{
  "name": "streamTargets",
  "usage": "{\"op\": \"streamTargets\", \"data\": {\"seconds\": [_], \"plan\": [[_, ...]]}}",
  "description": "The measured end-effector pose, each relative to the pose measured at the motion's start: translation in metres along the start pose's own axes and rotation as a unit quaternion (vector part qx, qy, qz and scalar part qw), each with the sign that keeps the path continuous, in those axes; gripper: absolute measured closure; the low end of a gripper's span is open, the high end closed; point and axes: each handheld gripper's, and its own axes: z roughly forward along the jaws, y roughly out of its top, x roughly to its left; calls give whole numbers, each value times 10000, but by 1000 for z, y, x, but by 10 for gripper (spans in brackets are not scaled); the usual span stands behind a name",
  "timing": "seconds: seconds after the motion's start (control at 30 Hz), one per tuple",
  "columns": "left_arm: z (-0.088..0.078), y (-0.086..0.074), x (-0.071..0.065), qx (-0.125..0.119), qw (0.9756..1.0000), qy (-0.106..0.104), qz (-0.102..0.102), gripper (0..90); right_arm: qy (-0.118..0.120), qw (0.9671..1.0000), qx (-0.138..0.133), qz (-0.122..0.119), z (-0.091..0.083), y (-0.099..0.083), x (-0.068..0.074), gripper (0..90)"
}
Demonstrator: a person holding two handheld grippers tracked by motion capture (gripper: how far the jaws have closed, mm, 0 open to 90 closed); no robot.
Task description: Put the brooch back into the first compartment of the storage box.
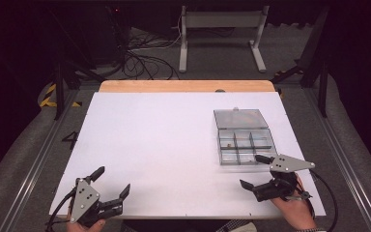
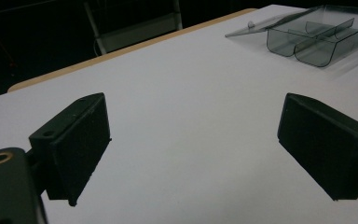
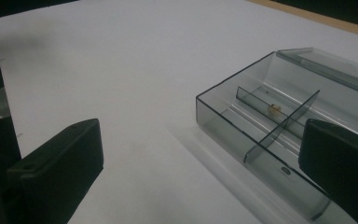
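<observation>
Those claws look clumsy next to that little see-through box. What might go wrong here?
1. The right claw is open right beside the clear compartment box; one jaw could bump the light box and slide it across the white table.
2. The lid lies open, so a knock might spill the small tan piece in one compartment.
3. That piece looks tiny against the broad jaws, so gripping it may fail.
</observation>
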Motion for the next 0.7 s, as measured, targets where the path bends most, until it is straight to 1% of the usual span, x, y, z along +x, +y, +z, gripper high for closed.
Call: {"op": "streamTargets", "data": {"seconds": [0.17,0.3,0.47,0.53,0.7], "plan": [[0,0,0,-1,10000,10,-2,97,46,9999,115,-107,3,-10,0,6],[0,0,0,5,10000,7,2,97,16,9997,203,-144,4,-17,0,5],[0,0,0,-21,10000,6,20,98,-27,9995,277,-139,4,-25,-1,5],[-1,0,0,-28,10000,9,31,98,-57,9994,315,-103,4,-29,-2,5],[0,0,0,-47,10000,-6,40,97,-80,9995,304,-68,2,-33,-3,4]]}}
